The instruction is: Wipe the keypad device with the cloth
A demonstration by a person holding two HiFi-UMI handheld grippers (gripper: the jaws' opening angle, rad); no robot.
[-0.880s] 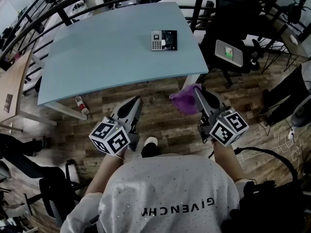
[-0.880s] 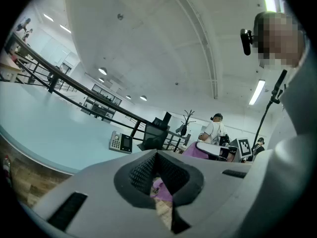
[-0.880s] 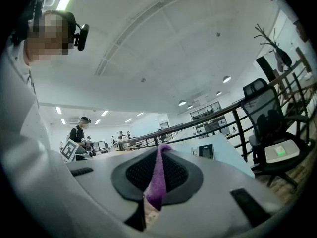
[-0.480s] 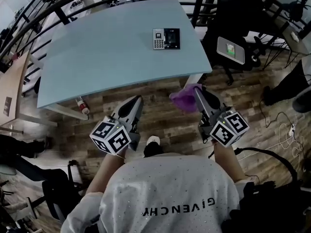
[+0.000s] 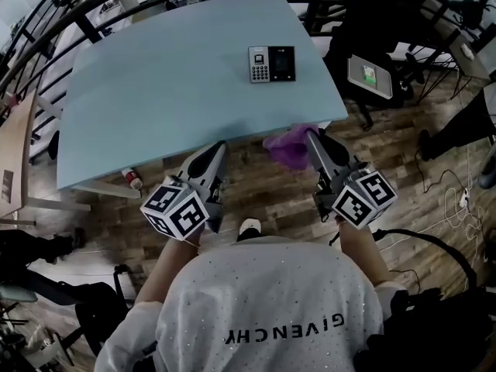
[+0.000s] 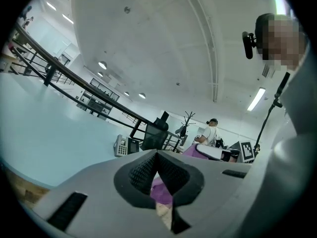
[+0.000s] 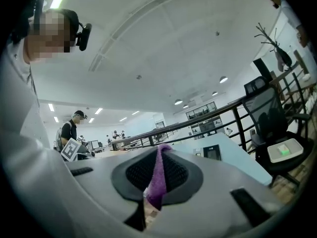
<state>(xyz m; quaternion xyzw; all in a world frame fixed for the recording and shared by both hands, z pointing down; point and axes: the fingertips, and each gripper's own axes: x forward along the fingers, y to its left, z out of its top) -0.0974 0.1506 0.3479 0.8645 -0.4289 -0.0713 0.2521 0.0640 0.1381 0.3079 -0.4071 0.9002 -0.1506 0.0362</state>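
The keypad device, black with a grey keypad, lies on the far right part of the pale blue table. It also shows small in the left gripper view and the right gripper view. My right gripper is held in the air at the table's near edge, shut on the purple cloth, which hangs to its left. A strip of that cloth is pinched between the jaws. My left gripper hovers over the floor just short of the table, jaws shut with nothing held.
A black office chair with a white tablet-like object on it stands right of the table. A bottle lies on the wooden floor under the table's near left edge. Black railings run behind the table. A wooden desk sits at the far left.
Both grippers have come closer to the table's near edge, and the cloth now hangs right at that edge. Neither gripper's jaws have changed.
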